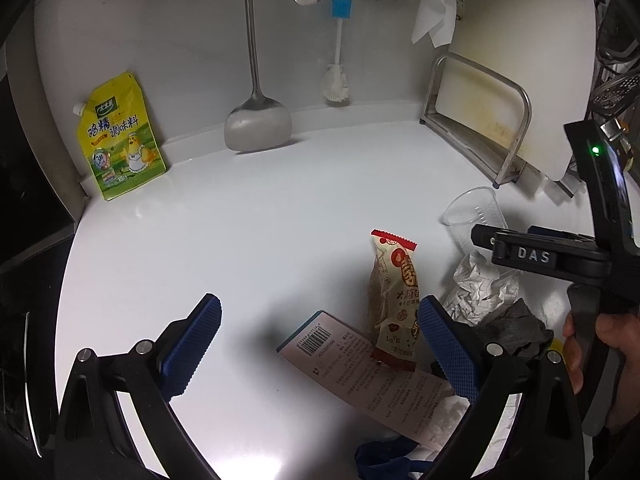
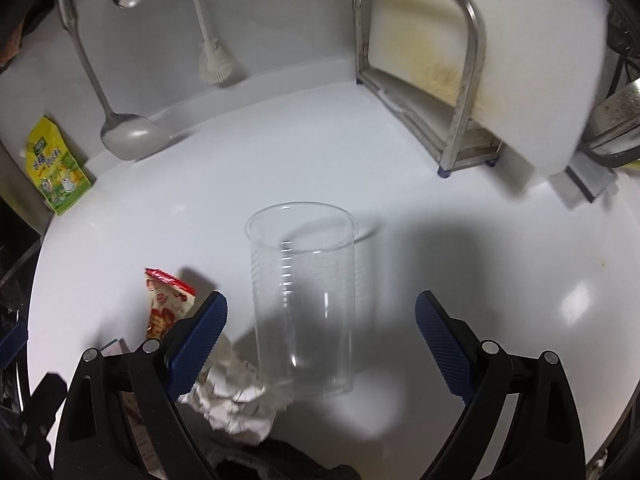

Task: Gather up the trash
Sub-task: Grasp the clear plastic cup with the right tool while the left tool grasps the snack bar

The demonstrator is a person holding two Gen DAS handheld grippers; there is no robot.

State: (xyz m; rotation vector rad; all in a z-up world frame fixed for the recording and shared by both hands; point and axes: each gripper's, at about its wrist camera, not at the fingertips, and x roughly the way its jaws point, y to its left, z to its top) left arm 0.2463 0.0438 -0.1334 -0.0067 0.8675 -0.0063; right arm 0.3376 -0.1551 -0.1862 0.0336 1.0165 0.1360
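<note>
So far we judge the collecting hardly begun: every piece of trash we can see lies loose on the bench (image 1: 240, 220), and no bin or bag shows in either view.

Largest of it is the box (image 1: 360, 372), flat on its side near the front edge. Next comes the cup (image 2: 304, 296), clear plastic and upright, standing right of the pile. The wrapper (image 1: 394, 300) lies with its lower end over the box. The paper (image 1: 480, 288), a crumpled wad, sits touching the cup's base, with a dark wad (image 1: 516, 328) just beside it.

Our right gripper (image 2: 322, 344) is wide open and holds nothing; the cup stands between its fingers, untouched. Our left gripper (image 1: 320, 344) is equally spread and empty, hanging over the box and wrapper.

Everything is left to gather; the cup looks like our first pick.
</note>
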